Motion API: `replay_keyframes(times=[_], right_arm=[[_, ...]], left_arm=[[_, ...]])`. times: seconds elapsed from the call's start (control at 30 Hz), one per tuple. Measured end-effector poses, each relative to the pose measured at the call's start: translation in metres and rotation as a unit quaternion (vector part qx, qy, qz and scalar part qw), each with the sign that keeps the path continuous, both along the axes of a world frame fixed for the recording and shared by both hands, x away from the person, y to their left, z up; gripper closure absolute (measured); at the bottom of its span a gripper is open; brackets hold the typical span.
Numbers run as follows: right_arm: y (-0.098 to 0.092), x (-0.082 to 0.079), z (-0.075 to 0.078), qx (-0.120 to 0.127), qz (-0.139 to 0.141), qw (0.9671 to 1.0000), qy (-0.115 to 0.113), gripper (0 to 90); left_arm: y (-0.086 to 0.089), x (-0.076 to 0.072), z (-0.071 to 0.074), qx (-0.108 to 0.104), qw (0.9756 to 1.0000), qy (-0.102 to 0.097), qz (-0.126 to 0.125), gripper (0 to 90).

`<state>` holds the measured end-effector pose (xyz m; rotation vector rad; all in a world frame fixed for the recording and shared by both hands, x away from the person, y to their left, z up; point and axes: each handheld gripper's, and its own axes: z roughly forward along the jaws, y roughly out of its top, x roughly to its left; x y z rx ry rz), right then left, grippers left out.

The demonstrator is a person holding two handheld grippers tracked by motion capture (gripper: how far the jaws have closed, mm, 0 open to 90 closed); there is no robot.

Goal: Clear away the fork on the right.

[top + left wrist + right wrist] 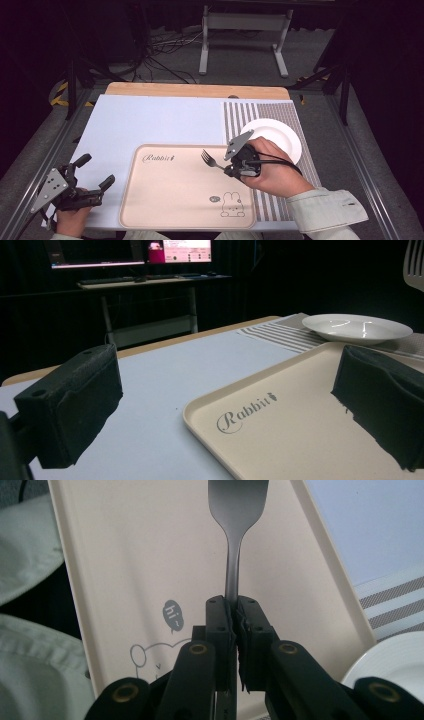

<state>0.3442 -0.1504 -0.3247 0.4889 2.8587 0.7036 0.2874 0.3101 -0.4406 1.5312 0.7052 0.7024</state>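
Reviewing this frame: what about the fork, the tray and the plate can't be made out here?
- Fork: tine tips cut off by the top edge in the right gripper view; handle end hidden between the right gripper fingers.
- Tray: near corner hidden behind the left gripper finger in the left gripper view.
- Plate: near rim hidden by the right hand in the high view.

The tray (170, 200) is beige with a line-drawn rabbit and dark lettering. The fork (212, 160) is silver-grey, the plate (285, 140) white. The mat (235, 120) is striped grey and white, beside a pale blue sheet (150, 120).
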Motion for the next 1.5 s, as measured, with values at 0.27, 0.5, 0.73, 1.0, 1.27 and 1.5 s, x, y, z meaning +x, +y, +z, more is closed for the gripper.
replay_keyframes(times=[0.27, 0.5, 0.73, 1.0, 1.27, 1.5], right_arm=[[0.005, 0.0, -0.005, 0.037, -0.093, 0.994, 0.044, 85.8], [0.01, -0.002, -0.011, 0.045, -0.161, 0.9835, 0.067, 85.8], [0.014, -0.002, -0.018, 0.036, -0.205, 0.9745, 0.084, 85.8], [0.016, -0.001, -0.024, 0.026, -0.245, 0.9639, 0.103, 85.8], [0.019, 0.002, -0.033, 0.014, -0.27, 0.9546, 0.125, 85.8], [0.02, 0.006, -0.045, 0.001, -0.288, 0.9465, 0.145, 85.8]], left_arm=[[0.0, 0.0, 0.0, 0.0, 1.0, -0.001, 0.0, 0.2], [0.0, 0.0, 0.0, 0.0, 1.0, -0.001, 0.001, 0.2], [0.001, 0.0, 0.001, 0.0, 1.0, -0.001, 0.001, 0.2], [0.0, 0.0, 0.0, -0.001, 1.0, -0.001, 0.001, 0.2], [0.0, 0.0, 0.0, 0.0, 1.0, -0.002, 0.0, 0.2], [0.001, 0.0, 0.001, 0.001, 1.0, -0.001, 0.001, 0.2]])
